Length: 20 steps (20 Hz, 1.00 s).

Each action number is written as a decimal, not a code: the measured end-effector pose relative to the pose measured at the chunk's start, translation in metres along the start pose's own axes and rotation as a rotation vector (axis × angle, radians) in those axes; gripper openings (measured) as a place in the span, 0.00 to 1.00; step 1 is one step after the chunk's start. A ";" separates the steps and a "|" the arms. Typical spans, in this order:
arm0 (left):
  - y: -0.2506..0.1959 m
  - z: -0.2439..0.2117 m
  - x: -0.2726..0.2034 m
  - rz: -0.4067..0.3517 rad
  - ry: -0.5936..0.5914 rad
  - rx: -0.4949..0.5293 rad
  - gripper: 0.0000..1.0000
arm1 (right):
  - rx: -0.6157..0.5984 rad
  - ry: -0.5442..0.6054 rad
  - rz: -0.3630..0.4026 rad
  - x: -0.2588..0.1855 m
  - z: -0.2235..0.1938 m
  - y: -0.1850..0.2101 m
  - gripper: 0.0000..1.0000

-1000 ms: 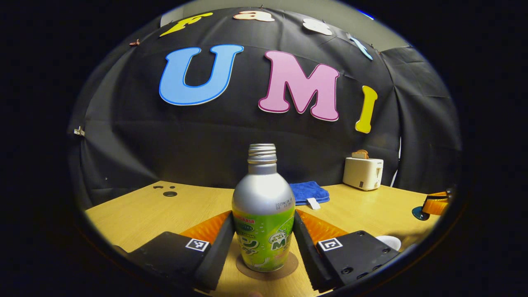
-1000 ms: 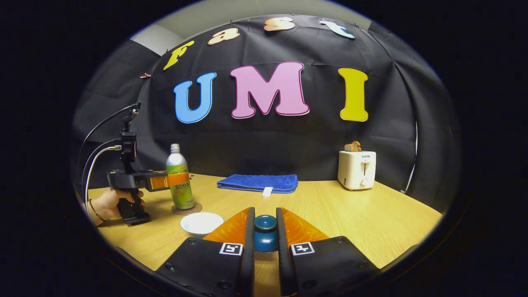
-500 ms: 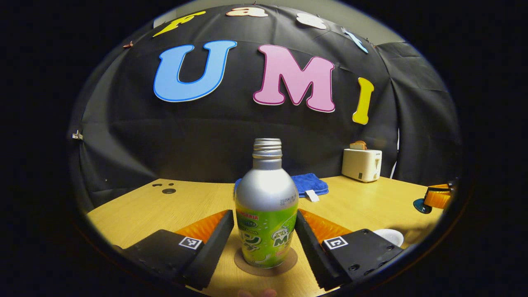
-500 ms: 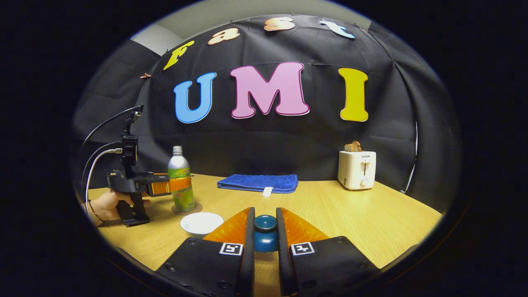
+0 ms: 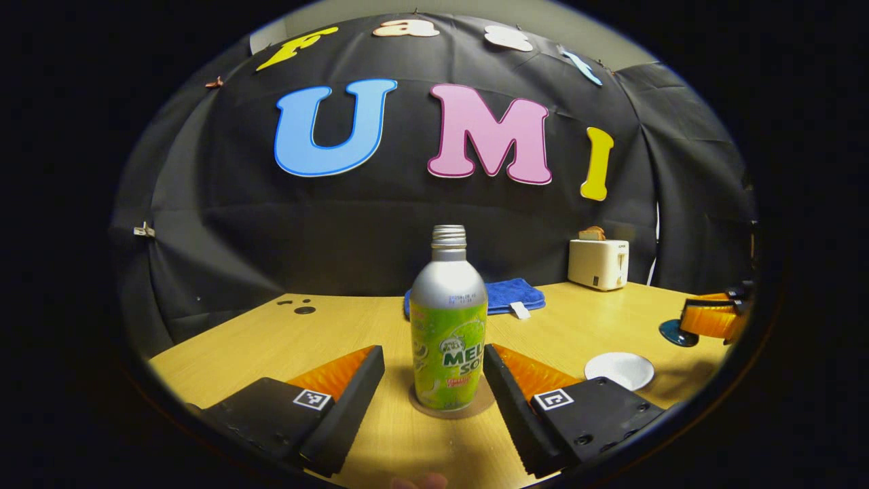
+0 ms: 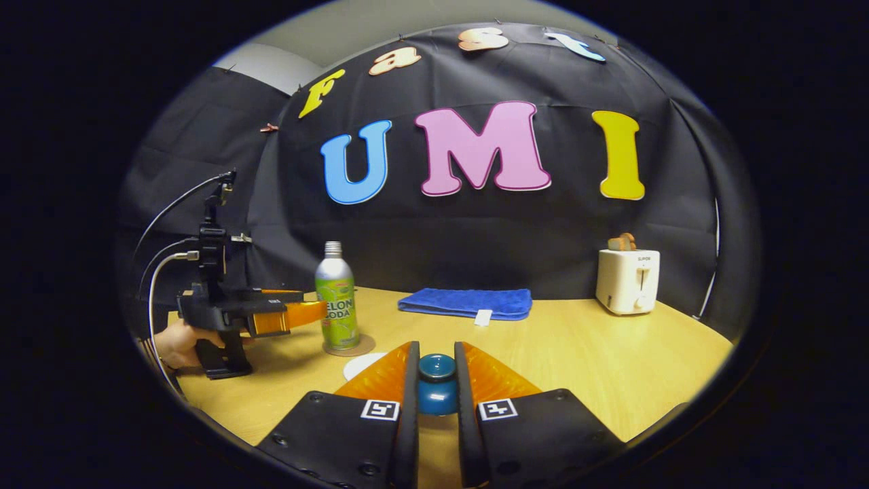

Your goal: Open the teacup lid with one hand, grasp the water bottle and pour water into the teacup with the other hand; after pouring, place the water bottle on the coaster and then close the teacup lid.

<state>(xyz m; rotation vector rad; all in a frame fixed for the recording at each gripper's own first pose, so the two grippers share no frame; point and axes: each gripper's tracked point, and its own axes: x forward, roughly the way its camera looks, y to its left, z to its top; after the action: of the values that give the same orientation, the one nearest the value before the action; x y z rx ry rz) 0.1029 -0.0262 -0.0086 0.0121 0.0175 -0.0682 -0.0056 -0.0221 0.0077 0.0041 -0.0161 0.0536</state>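
From left to right across the wooden table (image 6: 611, 367): in the right gripper view, the left gripper (image 6: 309, 314) is held by a hand (image 6: 178, 341) near the table's left edge. Its orange fingers stand wide apart and just short of the soda bottle (image 6: 337, 305); in the left gripper view there is a clear gap on both sides of the bottle (image 5: 449, 326). The bottle stands upright on the round brown coaster (image 5: 485, 403), uncapped, toward the back left of the table. So the bottle is set down and let go, and I judge the pouring finished, though no water can be seen.

Next, the white teacup (image 5: 619, 369) sits open, between the coaster and the table's front edge. In the right gripper view only a sliver of its rim (image 6: 360, 365) peeks out beside the orange finger.

Further right, the right gripper (image 6: 436, 387) is clamped narrow on the knob of the dark blue teacup lid (image 6: 436, 384), both fingers pressing it. Whether the lid rests on the table or is lifted cannot be told.

At the back lie a blue towel (image 6: 465, 302) and, toward the right rear corner, a white toaster (image 6: 628, 280).

What is left: carry the lid to the cup and close it.
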 end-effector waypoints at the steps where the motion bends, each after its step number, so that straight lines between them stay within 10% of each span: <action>1: 0.002 0.001 -0.008 0.008 -0.009 0.007 0.93 | 0.002 -0.004 0.010 0.005 0.000 0.008 0.28; 20: 0.007 0.002 -0.046 0.031 -0.032 -0.019 0.93 | -0.064 0.202 0.035 0.056 -0.038 0.046 0.28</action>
<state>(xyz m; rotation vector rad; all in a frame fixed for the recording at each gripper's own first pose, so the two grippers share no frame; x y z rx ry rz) 0.0574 -0.0160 -0.0058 -0.0079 -0.0138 -0.0376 0.0484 0.0275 -0.0288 -0.0657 0.1836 0.0888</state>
